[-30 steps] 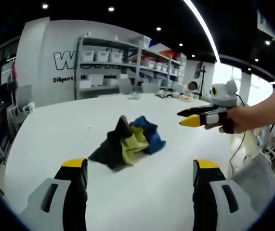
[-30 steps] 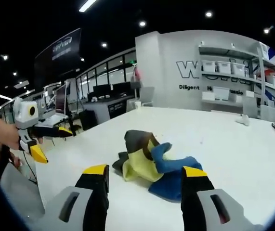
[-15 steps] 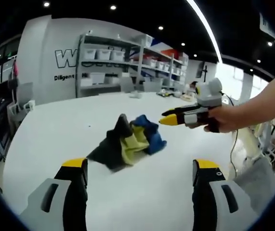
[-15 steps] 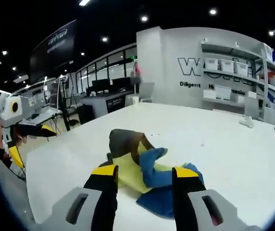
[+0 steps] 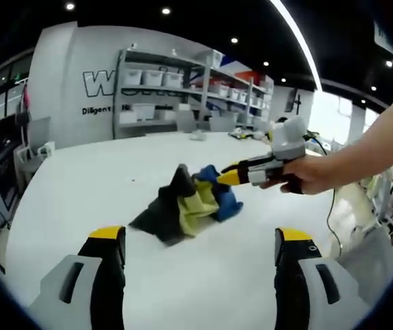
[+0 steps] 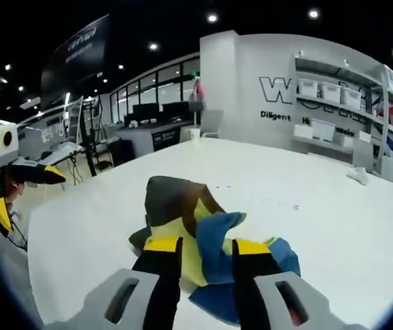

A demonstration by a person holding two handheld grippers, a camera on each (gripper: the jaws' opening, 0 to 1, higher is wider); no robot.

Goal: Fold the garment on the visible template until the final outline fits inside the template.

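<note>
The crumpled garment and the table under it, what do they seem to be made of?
The garment looks like soft woven or knitted cloth, matte, in black, yellow and blue panels: it slumps in loose folds and creases. The table looks like a hard, smooth white board, perhaps laminate, with a faint sheen; the exact material cannot be told.

Both views are bright and evenly lit from above: small round ceiling spots [image 5: 166,11] dot the top of each frame, and a long light strip [image 5: 296,42] streaks the upper right of the left gripper view. The white counter [image 5: 113,179] glows almost shadowless, with soft glare. Fisheye distortion bends the shelves [image 6: 334,103] and walls near the edges. The jaws at the bottom look slightly soft.
</note>
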